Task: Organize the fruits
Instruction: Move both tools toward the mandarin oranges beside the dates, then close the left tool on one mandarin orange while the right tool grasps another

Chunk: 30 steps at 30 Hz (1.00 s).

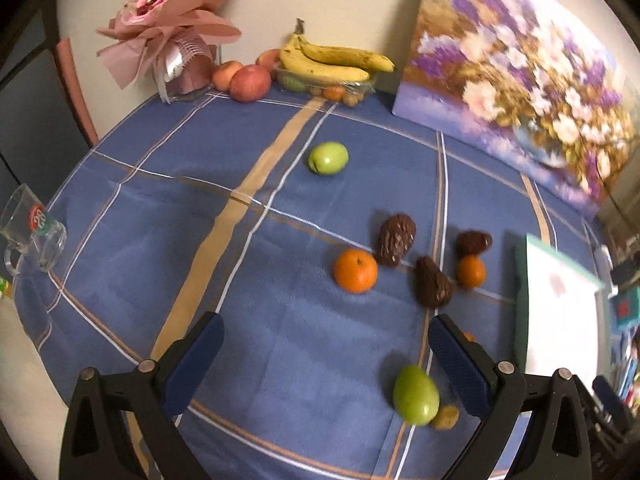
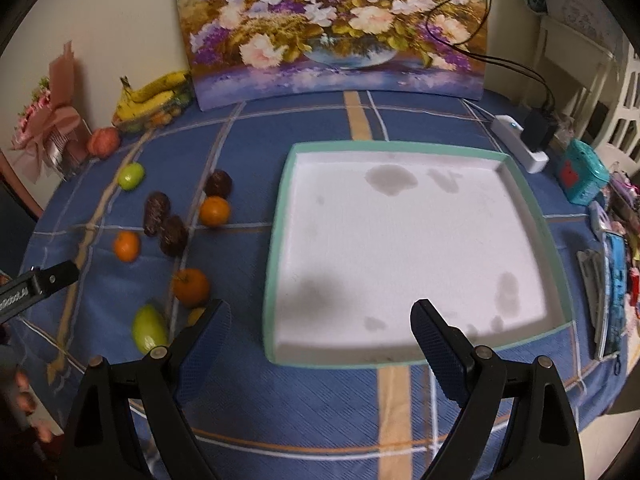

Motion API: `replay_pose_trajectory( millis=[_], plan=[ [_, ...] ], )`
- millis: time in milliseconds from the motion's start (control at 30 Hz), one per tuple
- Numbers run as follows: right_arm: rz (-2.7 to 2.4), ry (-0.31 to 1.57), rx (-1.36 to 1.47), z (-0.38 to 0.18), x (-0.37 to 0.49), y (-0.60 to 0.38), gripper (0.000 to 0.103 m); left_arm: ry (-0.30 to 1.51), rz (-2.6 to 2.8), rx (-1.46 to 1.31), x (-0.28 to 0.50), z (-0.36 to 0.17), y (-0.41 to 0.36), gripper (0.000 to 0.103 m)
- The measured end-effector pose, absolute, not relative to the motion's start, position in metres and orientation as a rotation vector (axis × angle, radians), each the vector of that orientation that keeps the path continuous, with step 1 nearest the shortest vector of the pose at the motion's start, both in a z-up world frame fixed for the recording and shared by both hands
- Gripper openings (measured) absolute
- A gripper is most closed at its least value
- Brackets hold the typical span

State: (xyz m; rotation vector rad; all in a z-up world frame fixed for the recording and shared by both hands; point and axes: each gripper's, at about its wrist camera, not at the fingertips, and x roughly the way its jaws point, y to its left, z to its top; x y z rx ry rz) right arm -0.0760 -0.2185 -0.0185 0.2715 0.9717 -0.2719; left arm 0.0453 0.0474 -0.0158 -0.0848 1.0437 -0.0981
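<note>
On the blue checked tablecloth (image 1: 280,360), my left gripper (image 1: 326,360) gapes wide and empty, a green oval fruit (image 1: 415,395) just beside its right finger. My right gripper (image 2: 320,332) hangs wide over the teal-rimmed white tray (image 2: 276,248); oranges (image 2: 191,287) lie left.

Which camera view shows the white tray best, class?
The right wrist view: the whole white tray, teal rim included, lies straight ahead of the open right gripper. The left wrist view shows only a cropped, blurred corner of it.
</note>
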Motion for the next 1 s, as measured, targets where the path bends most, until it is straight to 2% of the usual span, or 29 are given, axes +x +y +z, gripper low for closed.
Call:
replay_pose_trajectory(
  millis=[233, 800, 867, 933, 1000],
  plan=[
    [-0.22, 0.95, 0.262, -0.011, -0.054, -0.207, 0.092, 0.982, -0.088, -0.102, 0.062, -0.003, 0.055, 0.103],
    [-0.128, 0.998, 0.331, -0.006, 0.011, -0.189, 0.091, 1.097, -0.028, -0.134, 0.118, -0.014, 0.059, 0.103],
    [-0.114, 1.004, 0.335, -0.006, 0.018, -0.186, 0.086, 1.112, -0.038, -0.14, 0.124, -0.016, 0.055, 0.101],
    [-0.103, 1.01, 0.332, -0.009, 0.023, -0.183, 0.074, 1.119, -0.051, -0.143, 0.128, -0.017, 0.052, 0.098],
    [-0.086, 1.028, 0.336, -0.013, 0.029, -0.179, 0.074, 1.13, -0.068, -0.141, 0.132, -0.019, 0.048, 0.093]
  ],
)
